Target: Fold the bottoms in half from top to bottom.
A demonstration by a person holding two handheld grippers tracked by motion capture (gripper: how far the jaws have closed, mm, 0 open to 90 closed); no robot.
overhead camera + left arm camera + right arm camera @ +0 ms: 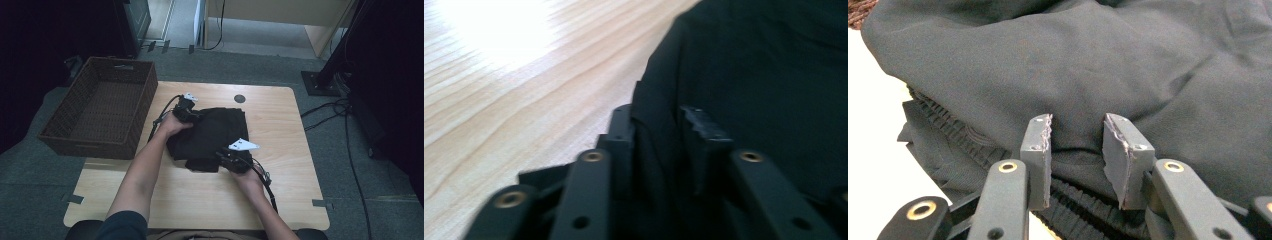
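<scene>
A folded black garment (215, 132) lies in the middle of the wooden table (285, 135). My left gripper (192, 114) is at the garment's far left edge. In the left gripper view that gripper (659, 130) has a fold of the black garment (774, 75) pinched between its jaws. My right gripper (222, 156) is at the garment's near right corner. The right gripper view shows its jaws (1077, 150) closed over the thick folded edge of the garment (1098, 60), just above a ribbed elastic band (963, 135).
A dark wicker basket (100, 107) stands empty off the table's left side. A small round dark grommet (239, 98) sits in the tabletop near its far edge. Cables (340, 107) trail over the grey floor at right. Bare wood (524, 100) lies beside the garment.
</scene>
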